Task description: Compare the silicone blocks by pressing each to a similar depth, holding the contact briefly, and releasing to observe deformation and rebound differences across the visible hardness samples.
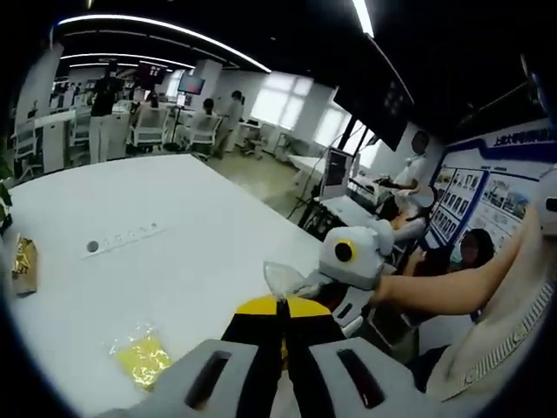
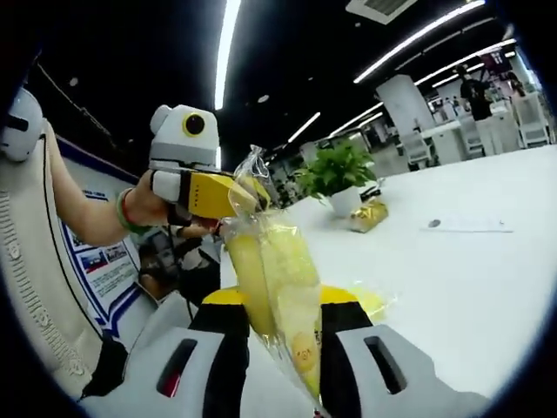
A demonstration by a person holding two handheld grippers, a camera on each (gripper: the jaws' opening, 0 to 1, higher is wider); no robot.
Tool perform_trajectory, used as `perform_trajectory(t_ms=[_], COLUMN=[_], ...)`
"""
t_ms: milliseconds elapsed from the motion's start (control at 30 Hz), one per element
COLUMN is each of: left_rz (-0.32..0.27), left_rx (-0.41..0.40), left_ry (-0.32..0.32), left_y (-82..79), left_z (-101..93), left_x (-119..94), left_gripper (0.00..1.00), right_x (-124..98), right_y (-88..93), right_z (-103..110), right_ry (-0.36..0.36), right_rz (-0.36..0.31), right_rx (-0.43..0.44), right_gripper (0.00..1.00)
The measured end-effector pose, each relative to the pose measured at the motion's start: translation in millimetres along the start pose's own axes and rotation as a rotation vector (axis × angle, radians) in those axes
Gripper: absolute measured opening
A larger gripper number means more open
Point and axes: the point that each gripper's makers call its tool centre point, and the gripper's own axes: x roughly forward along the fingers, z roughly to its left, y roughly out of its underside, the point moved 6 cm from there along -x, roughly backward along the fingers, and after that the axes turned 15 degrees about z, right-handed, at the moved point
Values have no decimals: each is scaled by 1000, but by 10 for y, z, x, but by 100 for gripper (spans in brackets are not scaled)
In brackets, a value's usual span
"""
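Note:
A clear plastic bag (image 2: 277, 279) holding yellow silicone blocks hangs in the air between both grippers. In the right gripper view, my right gripper (image 2: 278, 305) is shut on the bag's lower part, jaws pressing either side. My left gripper (image 2: 246, 193), held by a hand, comes in from the left and pinches the bag's top edge. In the left gripper view, my left gripper (image 1: 281, 305) is shut with a crumpled bit of the clear bag (image 1: 280, 277) sticking out of its tips. The right gripper (image 1: 312, 283) reaches in from the right, next to that bag.
A large white table (image 1: 174, 200) lies below. On it are a flat yellow packet (image 1: 142, 357), a gold packet (image 1: 22, 261) and a small label strip (image 1: 122, 238). A potted plant (image 2: 335, 170) stands at the table's end. People sit beyond the table edge.

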Motion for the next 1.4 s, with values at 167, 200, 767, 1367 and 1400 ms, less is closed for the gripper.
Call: perform_trajectory(t_ms=[167, 200, 767, 1367, 1400], left_rz=[3, 3, 28, 47, 46], left_rx=[10, 11, 33, 21, 20], left_ry=[-2, -1, -11, -11, -11], left_y=[27, 28, 64, 89, 89], left_z=[-16, -19, -76, -113, -112], left_x=[-7, -9, 19, 26, 26], left_gripper=[0, 0, 0, 0, 0], right_x=[-25, -30, -84, -65, -62], right_y=[19, 23, 82, 136, 135], right_z=[46, 52, 87, 101, 105], right_ry=[34, 35, 36, 30, 31], right_rz=[24, 24, 57, 40, 38], right_rx=[-26, -25, 6, -23, -24], right_gripper=[14, 13, 9, 19, 19])
